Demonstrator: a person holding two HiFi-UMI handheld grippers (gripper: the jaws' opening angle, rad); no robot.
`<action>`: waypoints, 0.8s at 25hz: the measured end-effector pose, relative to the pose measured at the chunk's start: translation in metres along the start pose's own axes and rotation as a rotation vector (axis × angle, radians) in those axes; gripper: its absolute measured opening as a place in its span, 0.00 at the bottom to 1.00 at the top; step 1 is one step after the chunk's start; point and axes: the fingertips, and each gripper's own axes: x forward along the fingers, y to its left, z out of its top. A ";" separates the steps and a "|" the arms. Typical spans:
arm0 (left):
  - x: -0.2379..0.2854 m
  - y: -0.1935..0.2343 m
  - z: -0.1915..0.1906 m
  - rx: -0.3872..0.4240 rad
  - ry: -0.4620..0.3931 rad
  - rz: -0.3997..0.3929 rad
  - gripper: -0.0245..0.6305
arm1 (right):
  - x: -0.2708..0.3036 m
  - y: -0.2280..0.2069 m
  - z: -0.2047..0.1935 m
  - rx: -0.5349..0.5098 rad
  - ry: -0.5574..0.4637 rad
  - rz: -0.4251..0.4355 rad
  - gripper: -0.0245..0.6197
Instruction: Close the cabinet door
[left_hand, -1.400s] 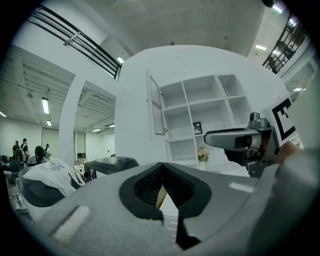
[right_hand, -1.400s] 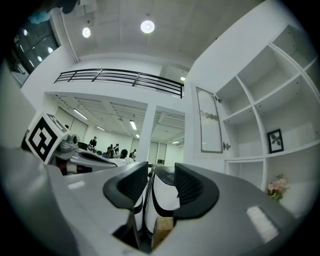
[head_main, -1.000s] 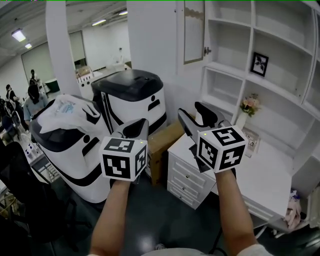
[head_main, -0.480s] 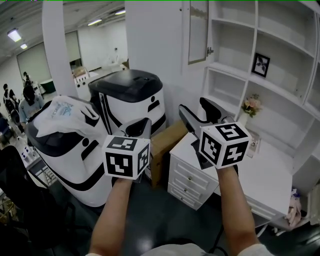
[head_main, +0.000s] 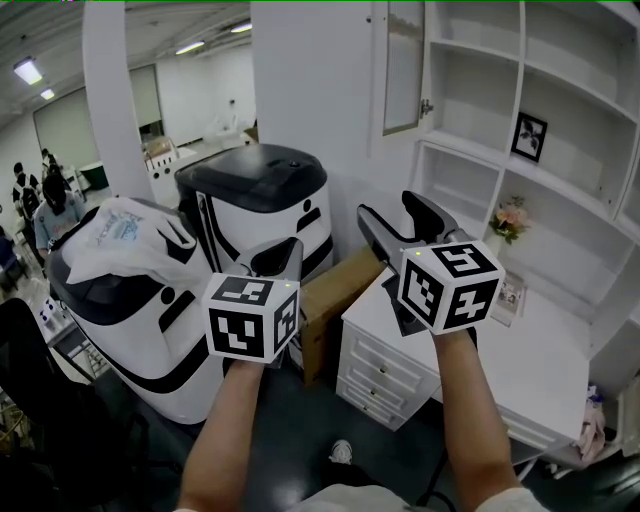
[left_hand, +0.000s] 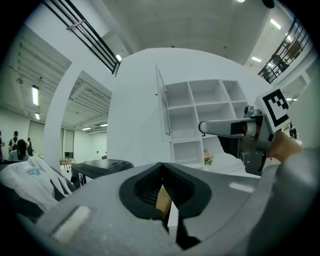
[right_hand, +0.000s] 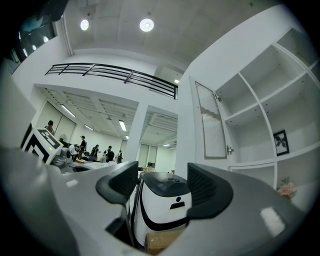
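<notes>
Your left gripper (head_main: 282, 255) has its jaws pressed together on nothing. Its own view shows the tips meeting, while the head view shows only their backs past the marker cube (head_main: 250, 317). Your right gripper (head_main: 388, 212) has just been opening its jaws. They stand wide apart with nothing between them, and in its own view the gap frames a white-and-black machine (right_hand: 162, 207).

Only the head view shows what lies below your grippers: the white worktop (head_main: 545, 355) with its drawers (head_main: 385, 368), and a cardboard box (head_main: 338, 290) beside them. A plastic bag (head_main: 120, 230) lies on a second machine. It carries bluish print too small to read.

Above and beyond the right gripper, well apart from both grippers, the cabinet door (head_main: 403, 70) hangs open, swung out from the white shelf unit (head_main: 470, 150). The left gripper view catches the door nearly edge-on, while the right gripper view shows its ribbed pane and a small knob (right_hand: 229, 149). On the shelves sit a framed picture (head_main: 528, 137) and some flowers (head_main: 508, 217).

Farthest off, people (right_hand: 95, 151) stand in the hall. The cubes bear only black-and-white squares, no words.
</notes>
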 end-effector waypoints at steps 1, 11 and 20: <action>0.006 0.003 0.000 0.000 0.000 0.001 0.03 | 0.005 -0.003 -0.002 0.001 0.000 0.001 0.49; 0.091 0.027 0.003 0.015 0.004 -0.010 0.03 | 0.072 -0.058 -0.021 0.015 -0.005 -0.010 0.49; 0.173 0.055 0.019 0.031 0.002 -0.019 0.03 | 0.140 -0.113 -0.022 0.012 -0.018 -0.015 0.49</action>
